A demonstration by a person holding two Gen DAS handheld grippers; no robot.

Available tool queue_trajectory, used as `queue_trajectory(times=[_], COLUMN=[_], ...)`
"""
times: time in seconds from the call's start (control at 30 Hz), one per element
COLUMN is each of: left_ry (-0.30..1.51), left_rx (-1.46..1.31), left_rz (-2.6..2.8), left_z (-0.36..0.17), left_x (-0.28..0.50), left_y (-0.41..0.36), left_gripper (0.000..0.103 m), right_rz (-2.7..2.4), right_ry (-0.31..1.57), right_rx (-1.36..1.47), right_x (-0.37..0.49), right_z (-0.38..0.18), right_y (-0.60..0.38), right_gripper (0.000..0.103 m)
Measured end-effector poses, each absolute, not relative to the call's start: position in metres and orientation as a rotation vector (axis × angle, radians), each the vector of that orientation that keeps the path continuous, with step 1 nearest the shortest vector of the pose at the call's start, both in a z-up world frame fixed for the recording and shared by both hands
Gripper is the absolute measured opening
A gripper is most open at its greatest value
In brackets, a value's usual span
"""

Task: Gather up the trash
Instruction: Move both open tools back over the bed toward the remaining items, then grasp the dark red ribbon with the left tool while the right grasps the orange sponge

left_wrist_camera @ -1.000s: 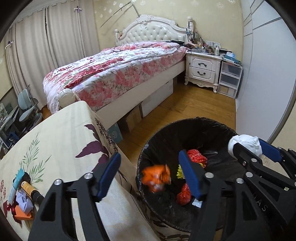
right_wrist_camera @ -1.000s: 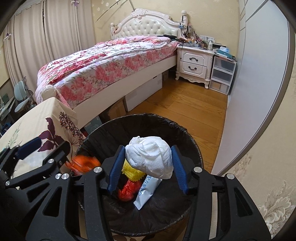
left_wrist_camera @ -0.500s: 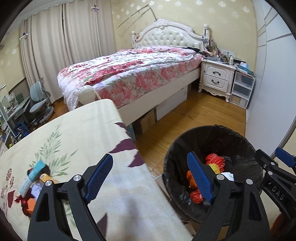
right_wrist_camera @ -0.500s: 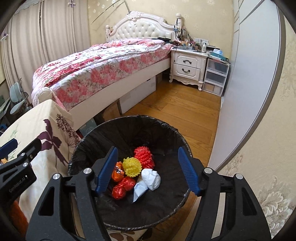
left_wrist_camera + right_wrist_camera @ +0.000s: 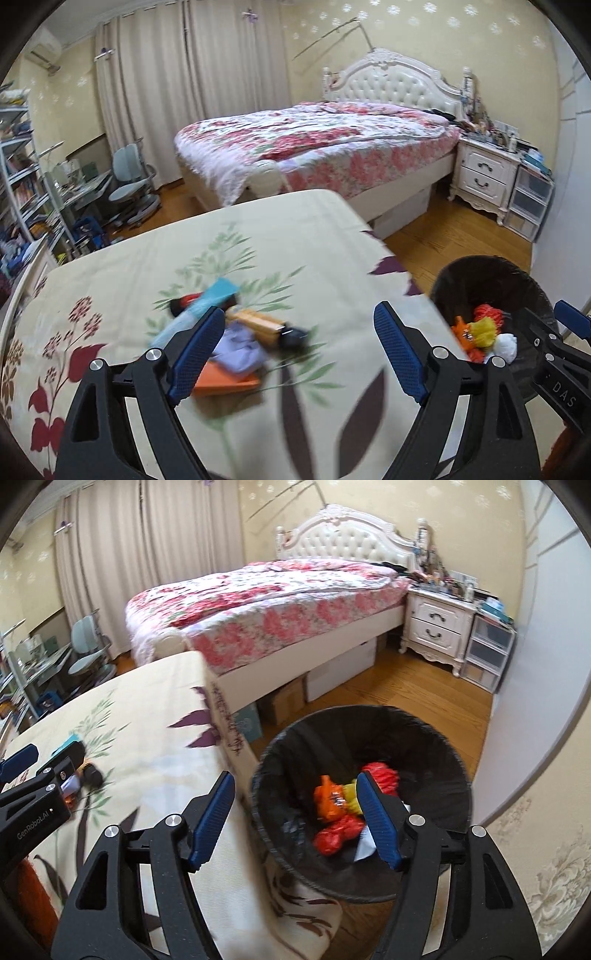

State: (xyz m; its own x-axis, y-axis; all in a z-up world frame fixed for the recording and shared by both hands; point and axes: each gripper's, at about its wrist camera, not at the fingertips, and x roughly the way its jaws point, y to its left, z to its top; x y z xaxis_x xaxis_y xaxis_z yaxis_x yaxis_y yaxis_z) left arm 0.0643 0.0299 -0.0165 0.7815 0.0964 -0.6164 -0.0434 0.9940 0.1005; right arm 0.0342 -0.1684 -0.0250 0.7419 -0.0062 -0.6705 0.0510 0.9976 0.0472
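My left hand-held gripper [image 5: 303, 347] hangs wide open and empty, its jaws just widened, over the trash pile [image 5: 236, 339] on the surface [image 5: 295, 236]. My right hand-held gripper [image 5: 295, 816], jaws also just parted, gapes empty above the bin [image 5: 443, 746].

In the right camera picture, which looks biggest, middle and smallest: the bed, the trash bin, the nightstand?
As they look in that view:
1. Bed
2. Trash bin; it sits much nearer the camera, so its look is inflated
3. Nightstand

Soft, even indoor light fills both views, brightest on the curtains [image 5: 155, 92]. Strong fisheye bending and dark corners frame each. Motion blur smears the surface [image 5: 258, 258] and its clutter [image 5: 236, 332].
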Motion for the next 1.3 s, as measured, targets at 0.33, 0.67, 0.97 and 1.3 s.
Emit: queue_trajectory(times=[0.33, 0.67, 0.97, 1.3], left_ry=[0.715, 0.839, 0.869, 0.854], left_rx=[0.032, -0.010, -0.037, -0.014], left_rz=[0.238, 0.225, 0.174, 0.196], left_z=[-0.031, -0.055, -0.060, -0.057], left_x=[0.036, 0.048, 0.046, 0.027], left_y=[0.118, 0.144, 0.150, 0.167], left_gripper=[0.082, 0.058, 0.025, 0.025], right_rz=[0.121, 0.210, 0.255, 0.340], right_ry=[0.774, 0.793, 0.813, 0.832], right_rx=[0.024, -0.028, -0.047, -0.072], right_x=[0.027, 0.022, 0.023, 0.024], right_z=[-0.032, -0.037, -0.040, -0.042], right_y=[-0.099, -0.048, -0.023, 0.017], right_gripper=[0.067, 0.067, 0.067, 0.067])
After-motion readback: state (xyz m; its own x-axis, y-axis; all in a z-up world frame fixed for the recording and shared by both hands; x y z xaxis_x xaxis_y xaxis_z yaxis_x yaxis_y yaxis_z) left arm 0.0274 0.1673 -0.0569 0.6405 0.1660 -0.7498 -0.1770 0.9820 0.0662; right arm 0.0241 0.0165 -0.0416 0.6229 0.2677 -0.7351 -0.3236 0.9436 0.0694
